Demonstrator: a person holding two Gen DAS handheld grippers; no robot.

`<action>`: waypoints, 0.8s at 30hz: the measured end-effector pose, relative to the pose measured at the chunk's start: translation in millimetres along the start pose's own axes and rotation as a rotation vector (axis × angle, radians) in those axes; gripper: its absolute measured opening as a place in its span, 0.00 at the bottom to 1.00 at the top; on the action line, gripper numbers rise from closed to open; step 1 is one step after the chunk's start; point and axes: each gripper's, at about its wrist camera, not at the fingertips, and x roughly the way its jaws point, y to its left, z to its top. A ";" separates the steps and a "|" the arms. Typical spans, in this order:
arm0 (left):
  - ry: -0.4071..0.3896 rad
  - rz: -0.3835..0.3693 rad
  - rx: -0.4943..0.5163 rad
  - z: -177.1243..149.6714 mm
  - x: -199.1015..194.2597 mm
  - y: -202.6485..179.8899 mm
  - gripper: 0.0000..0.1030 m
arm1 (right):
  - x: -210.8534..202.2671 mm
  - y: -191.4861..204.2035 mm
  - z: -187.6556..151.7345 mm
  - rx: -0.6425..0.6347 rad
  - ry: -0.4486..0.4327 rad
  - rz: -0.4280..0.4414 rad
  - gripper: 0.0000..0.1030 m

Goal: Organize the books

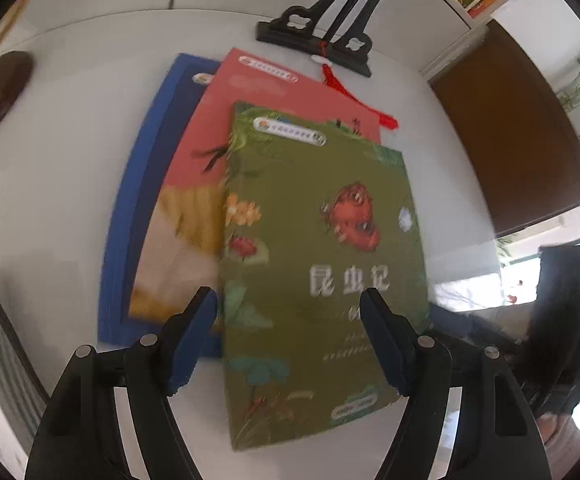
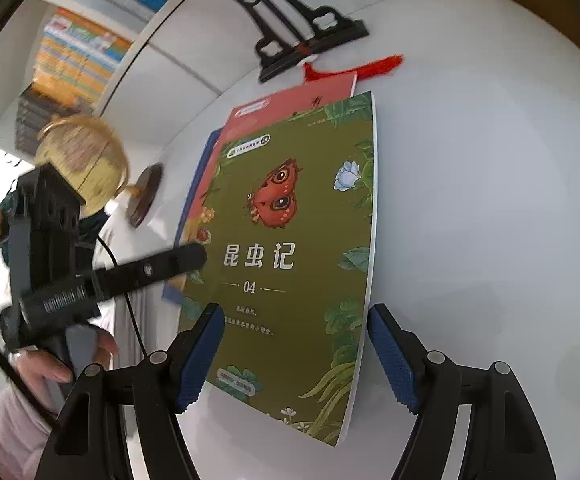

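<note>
The green book (image 2: pixel 290 264) lies flat on the white worktop (image 2: pixel 490 200), topmost of three fanned books, over a red book (image 1: pixel 209 128) and a blue book (image 1: pixel 137 208). Its long axis runs away from the cameras, title upright toward them. Left gripper (image 1: pixel 290 312) and right gripper (image 2: pixel 296 336) hover released above its near end.

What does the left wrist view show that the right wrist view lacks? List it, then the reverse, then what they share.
Left wrist only: the dark wooden door.

Right wrist only: the globe, the shelved books, the left gripper.

Both: the green book on top of the red book and blue book, the black stand, the white table.
</note>
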 end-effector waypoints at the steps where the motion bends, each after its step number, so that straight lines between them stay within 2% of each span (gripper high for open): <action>1: -0.005 0.035 0.009 -5.4 -1.0 -3.0 0.69 | -2.9 -1.0 -1.4 -0.009 -0.001 0.003 0.71; 3: 0.006 0.073 0.014 -9.8 0.5 -5.8 0.69 | -6.5 -5.7 -1.5 -0.007 -0.016 -0.019 0.71; 6: 0.037 0.069 0.009 -17.0 1.0 -6.0 0.72 | -8.8 -10.1 4.5 0.014 -0.023 0.001 0.71; 8: 0.054 0.055 0.009 -21.1 3.6 -6.7 0.78 | -6.8 -6.5 7.8 -0.012 -0.018 -0.002 0.71; 10: 0.066 0.022 -0.003 -24.8 7.0 -6.5 0.92 | -6.9 -6.2 5.4 -0.010 -0.033 0.024 0.72; 12: 0.043 0.007 -0.022 -26.6 7.4 -7.3 0.95 | -5.2 -5.4 5.6 -0.002 -0.028 0.044 0.73; 15: 0.035 -0.007 -0.047 -23.8 7.7 -6.9 0.96 | -3.2 -0.3 6.6 -0.046 -0.009 0.026 0.73; 19: 0.033 -0.033 -0.082 -21.3 7.0 -3.3 0.97 | -3.9 -5.2 6.5 -0.020 -0.021 0.063 0.75; 24: 0.036 -0.035 -0.109 -24.9 7.1 -4.7 0.93 | -3.4 -0.6 7.3 -0.028 -0.008 0.041 0.75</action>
